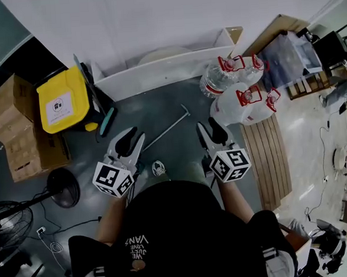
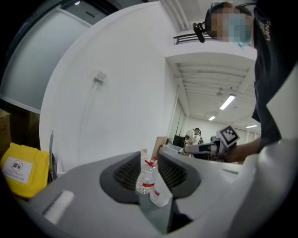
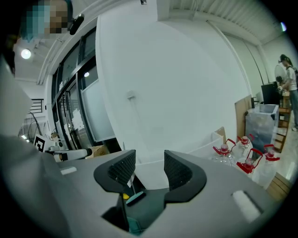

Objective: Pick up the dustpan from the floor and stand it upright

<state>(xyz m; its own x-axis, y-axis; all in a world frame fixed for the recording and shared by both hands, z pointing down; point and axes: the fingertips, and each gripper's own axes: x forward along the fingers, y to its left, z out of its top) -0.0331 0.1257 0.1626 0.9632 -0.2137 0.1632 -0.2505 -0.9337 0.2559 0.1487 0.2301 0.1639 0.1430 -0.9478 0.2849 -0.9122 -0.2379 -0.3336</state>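
Teal-lipped dark plastic dustpan [image 1: 106, 123] is sitting on the grey floor [image 1: 159, 103] against the yellow lidded bin [image 1: 64, 98], ahead and left of both hand-held grippers, its lip running near-to-far. The left hand-held gripper [image 1: 129, 139] is hovering nearer, jaws spread and empty; the right hand-held gripper [image 1: 209, 130] is gaping likewise. A thin metal rod [image 1: 168, 127] is lying slantwise across the open floor between them.

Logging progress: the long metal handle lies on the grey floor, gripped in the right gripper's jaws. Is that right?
Not gripped. The long metal handle does lie on the grey floor, but ahead of the right gripper, untouched. The right gripper view shows its jaws apart with nothing held between them.
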